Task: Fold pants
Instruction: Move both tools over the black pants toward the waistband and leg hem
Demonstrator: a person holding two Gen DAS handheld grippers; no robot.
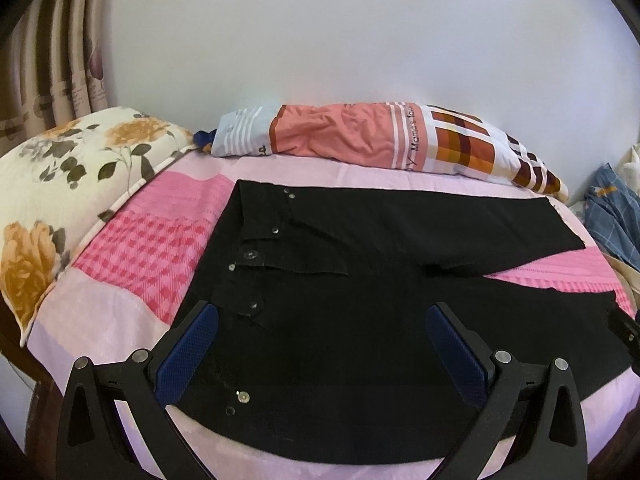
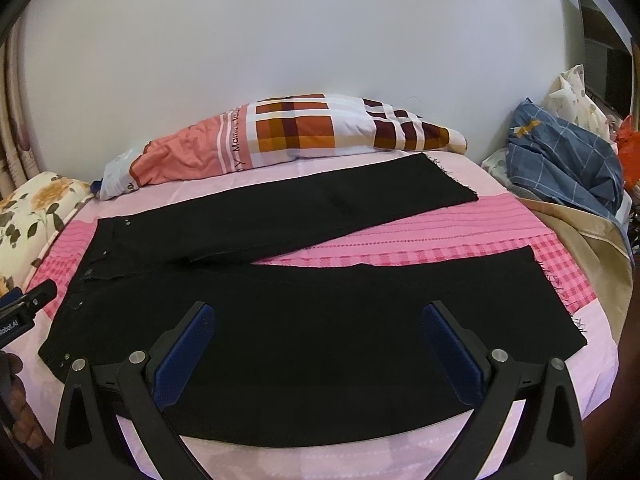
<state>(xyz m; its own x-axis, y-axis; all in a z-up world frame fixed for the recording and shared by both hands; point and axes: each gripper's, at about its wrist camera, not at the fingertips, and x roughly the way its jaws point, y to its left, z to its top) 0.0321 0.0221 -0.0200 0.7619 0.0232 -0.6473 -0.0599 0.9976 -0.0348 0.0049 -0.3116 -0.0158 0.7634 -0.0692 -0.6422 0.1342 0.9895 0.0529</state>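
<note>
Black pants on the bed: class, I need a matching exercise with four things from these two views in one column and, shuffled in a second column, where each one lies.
Column one:
1. black pants
2. floral pillow
3. orange checked pillow
4. blue checked cloth

Column two:
A. bunched at the bed's right edge
B. along the wall, beyond the pants
C. at the bed's left end, near the curtain
D. spread flat on the pink sheet, legs apart

Pairs: 1-D, 2-C, 3-B, 4-A
</note>
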